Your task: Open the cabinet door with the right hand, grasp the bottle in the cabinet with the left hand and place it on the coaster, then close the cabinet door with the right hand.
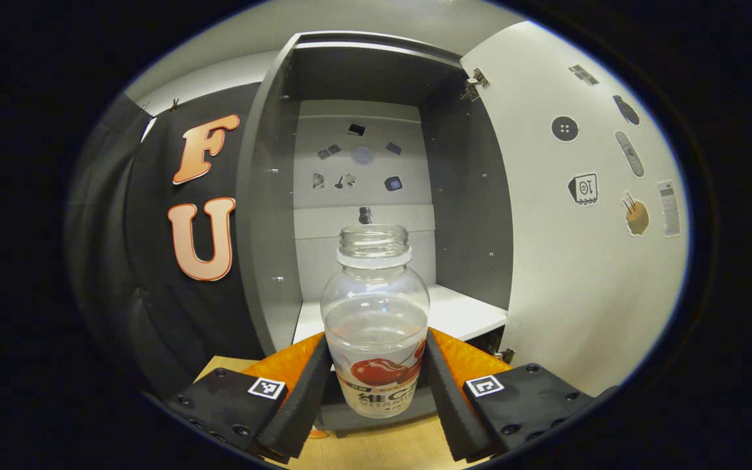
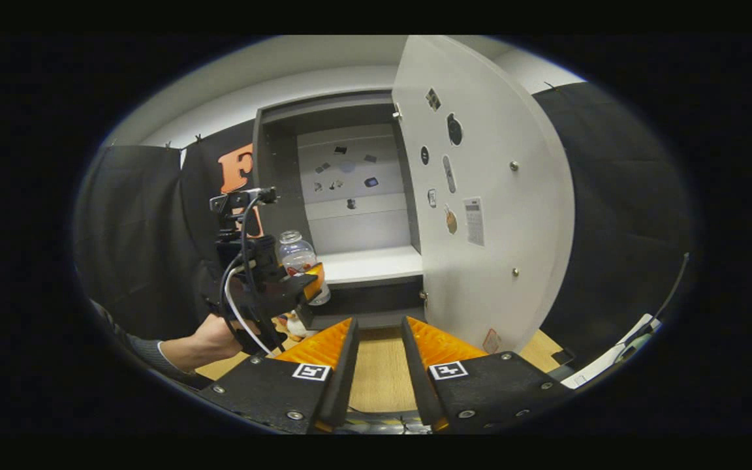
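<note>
A clear uncapped bottle [image 1: 375, 313] with a red cherry label stands upright between the fingers of my left gripper [image 1: 376, 341], which is shut on its lower body. It is held in front of the open cabinet, outside the white shelf [image 1: 464, 314]. The white cabinet door [image 1: 585, 261] is swung wide open to the right. In the right gripper view, a hand holds the left gripper [image 2: 311, 277] with the bottle [image 2: 296, 251] at the cabinet's left front. My right gripper [image 2: 378, 321] is open over the wooden table [image 2: 379, 375], with nothing between its fingers. A small pale and orange thing [image 2: 294, 324], perhaps the coaster, lies below the left gripper.
The open door [image 2: 480, 215], covered in stickers, stands just right of my right gripper. The cabinet's grey side walls [image 1: 265, 228] frame the opening. Black cloth hangs on both sides. White items and a cable [image 2: 617, 365] lie at the table's far right.
</note>
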Motion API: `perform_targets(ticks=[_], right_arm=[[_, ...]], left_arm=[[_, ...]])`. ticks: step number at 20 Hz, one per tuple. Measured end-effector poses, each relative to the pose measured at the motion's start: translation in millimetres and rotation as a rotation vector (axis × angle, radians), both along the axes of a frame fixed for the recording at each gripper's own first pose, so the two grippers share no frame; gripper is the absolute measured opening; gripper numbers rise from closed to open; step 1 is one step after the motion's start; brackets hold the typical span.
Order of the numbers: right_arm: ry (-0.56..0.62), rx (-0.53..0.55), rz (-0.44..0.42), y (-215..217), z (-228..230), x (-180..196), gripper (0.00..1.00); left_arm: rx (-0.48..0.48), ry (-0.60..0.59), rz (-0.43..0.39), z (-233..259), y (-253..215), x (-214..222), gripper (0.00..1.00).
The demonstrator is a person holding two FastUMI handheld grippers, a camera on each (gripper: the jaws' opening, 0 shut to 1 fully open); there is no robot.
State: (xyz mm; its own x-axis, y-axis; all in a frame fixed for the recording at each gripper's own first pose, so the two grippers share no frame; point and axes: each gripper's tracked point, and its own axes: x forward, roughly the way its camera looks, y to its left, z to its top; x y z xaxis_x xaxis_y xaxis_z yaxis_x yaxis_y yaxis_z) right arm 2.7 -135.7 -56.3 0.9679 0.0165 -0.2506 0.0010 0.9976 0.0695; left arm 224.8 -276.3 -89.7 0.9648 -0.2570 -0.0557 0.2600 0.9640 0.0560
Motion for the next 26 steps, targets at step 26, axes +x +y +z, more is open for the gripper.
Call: perform_targets(ticks=[26], right_arm=[[0.283,-0.002,0.09,1.1,-97.6,-42.5,0.42]], left_arm=[[0.076,0.287,0.192,-266.2,73.6,-142.9,0.86]])
